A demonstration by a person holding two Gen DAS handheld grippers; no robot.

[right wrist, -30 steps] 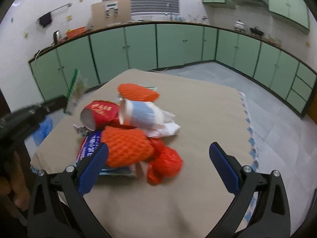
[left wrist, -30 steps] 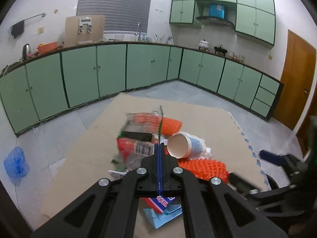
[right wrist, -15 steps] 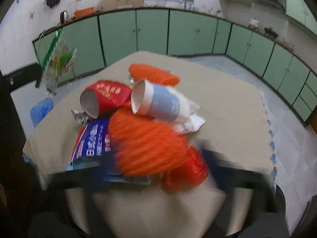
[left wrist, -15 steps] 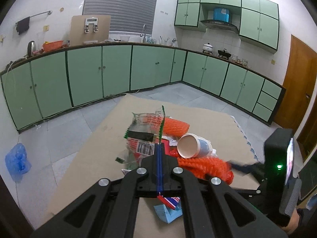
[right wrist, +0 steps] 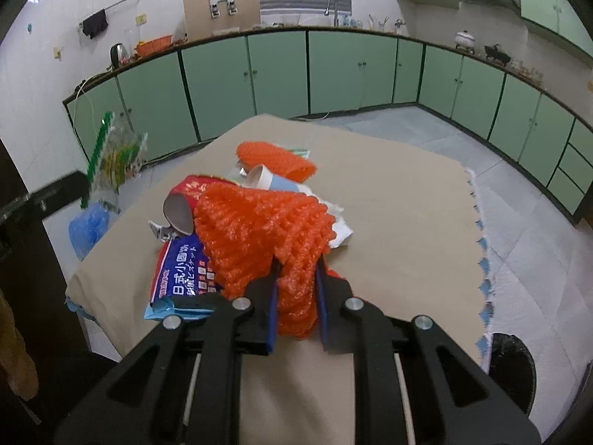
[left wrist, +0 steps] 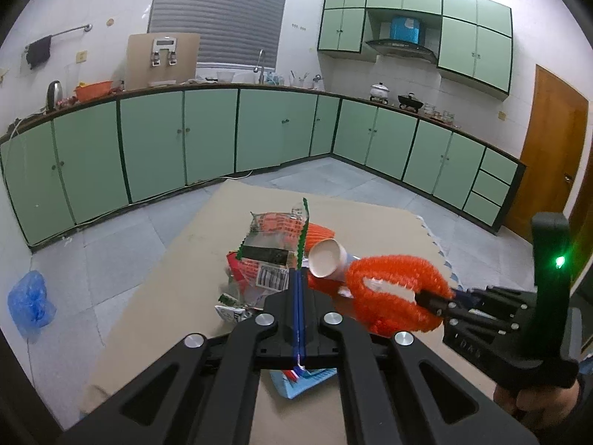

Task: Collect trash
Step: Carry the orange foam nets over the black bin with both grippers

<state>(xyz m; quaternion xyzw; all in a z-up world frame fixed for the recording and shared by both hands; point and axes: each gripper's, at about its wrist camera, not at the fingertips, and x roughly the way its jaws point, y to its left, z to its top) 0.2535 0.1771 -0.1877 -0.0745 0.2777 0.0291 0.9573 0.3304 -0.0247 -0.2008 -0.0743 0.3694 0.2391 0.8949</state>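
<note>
Right claw (right wrist: 296,293) tight on orange foam net (right wrist: 259,230)

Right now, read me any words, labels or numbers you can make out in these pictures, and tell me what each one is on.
"日式小圆饼": large white characters on the blue snack packet; the last character is uncertain.
Smaller white print beneath it: too blurred to read.
Gold characters on the red cup: too small to read.
Barcode label on the clear wrapper: digits too small to read.
Marks on the right gripper body: not legible.
</note>
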